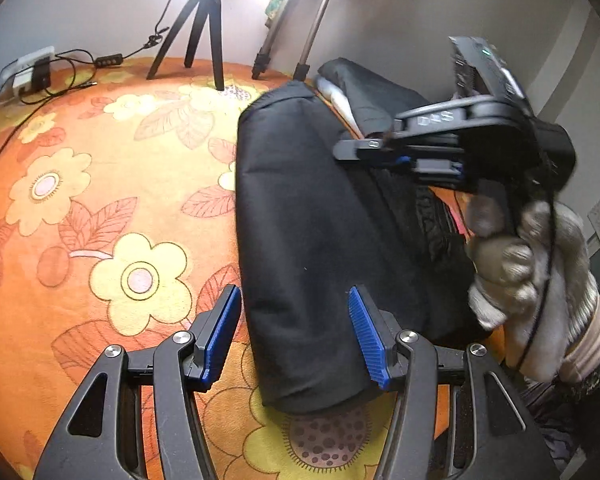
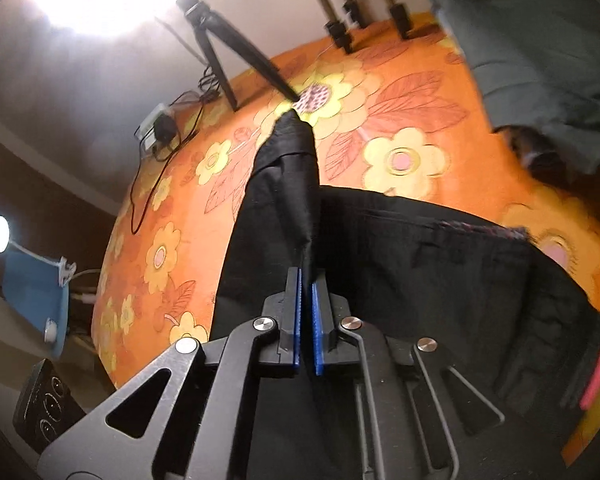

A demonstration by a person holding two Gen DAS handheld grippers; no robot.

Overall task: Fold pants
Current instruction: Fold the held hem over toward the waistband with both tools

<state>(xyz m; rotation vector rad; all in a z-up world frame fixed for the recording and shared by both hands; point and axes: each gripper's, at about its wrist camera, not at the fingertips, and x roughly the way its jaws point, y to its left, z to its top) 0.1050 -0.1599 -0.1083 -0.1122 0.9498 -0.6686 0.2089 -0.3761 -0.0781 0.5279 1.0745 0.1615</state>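
Black pants (image 1: pixel 308 240) lie lengthwise on the orange flowered cloth (image 1: pixel 100 200), one leg folded over. My left gripper (image 1: pixel 294 300) is open, its blue pads on either side of the near end of the pants, just above them. My right gripper (image 2: pixel 306 280) is shut on a fold of the black pants (image 2: pixel 284 184) and lifts that leg edge off the surface. It also shows in the left wrist view (image 1: pixel 356 150), held by a gloved hand over the far part of the pants.
A black tripod (image 1: pixel 204 28) and two stand legs (image 1: pixel 284 32) stand at the far edge by the wall. A power strip with cables (image 1: pixel 32 72) lies far left. A pile of folded dark garments (image 1: pixel 364 96) sits at the far right.
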